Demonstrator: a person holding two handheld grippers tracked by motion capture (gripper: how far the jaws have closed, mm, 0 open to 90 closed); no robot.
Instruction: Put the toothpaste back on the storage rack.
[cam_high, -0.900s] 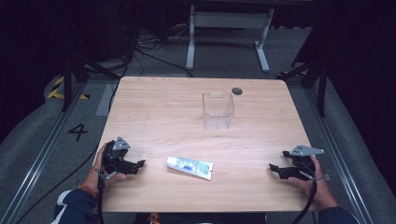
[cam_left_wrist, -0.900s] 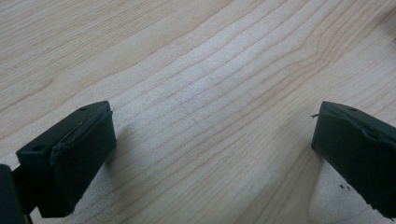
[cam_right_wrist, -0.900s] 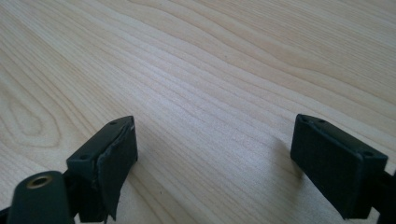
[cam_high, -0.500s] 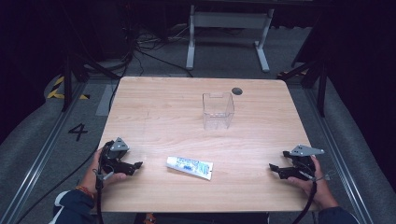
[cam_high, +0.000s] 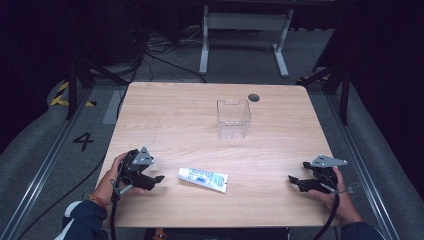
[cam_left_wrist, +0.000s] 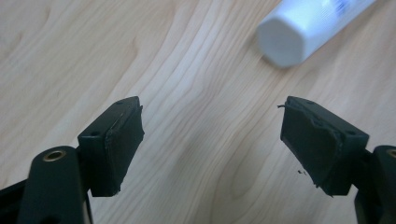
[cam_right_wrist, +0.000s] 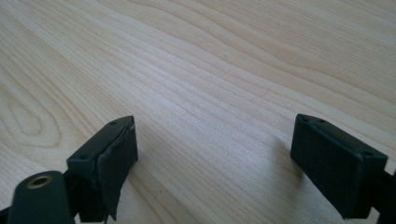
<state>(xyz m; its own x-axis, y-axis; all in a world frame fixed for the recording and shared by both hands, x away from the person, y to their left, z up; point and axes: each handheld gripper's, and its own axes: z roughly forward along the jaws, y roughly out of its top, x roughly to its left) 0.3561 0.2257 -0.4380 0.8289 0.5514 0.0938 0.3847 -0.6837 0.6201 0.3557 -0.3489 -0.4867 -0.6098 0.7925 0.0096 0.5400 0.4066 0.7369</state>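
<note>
From the high view, a white tube (cam_high: 203, 179) lies flat near the front edge of the wooden surface (cam_high: 180, 115), its cap end pointing toward the person's left. The left tongs (cam_high: 156, 181) sit low just beside that cap end, aimed at it — a likely approach for a pick-up, with the tube not yet touched. The right tongs (cam_high: 295, 182) rest well apart from the tube on the opposite side, apparently idle and kept clear so the left has room. Farther back, near the middle, a clear plastic container (cam_high: 233, 119) stands upright and empty; its open top makes it a plausible place to drop the tube.

In the left gripper view, the left tongs (cam_left_wrist: 212, 135) stand wide apart with nothing between them but bare wood. The tube's white cap (cam_left_wrist: 283, 39) shows just ahead and toward the upper right, so the tongs would probably need to ease forward and swing a little to straddle it.

In the right gripper view, the right tongs (cam_right_wrist: 215, 156) are likewise spread wide, empty, held low over plain wood grain — a waiting posture, by the look of it.
</note>
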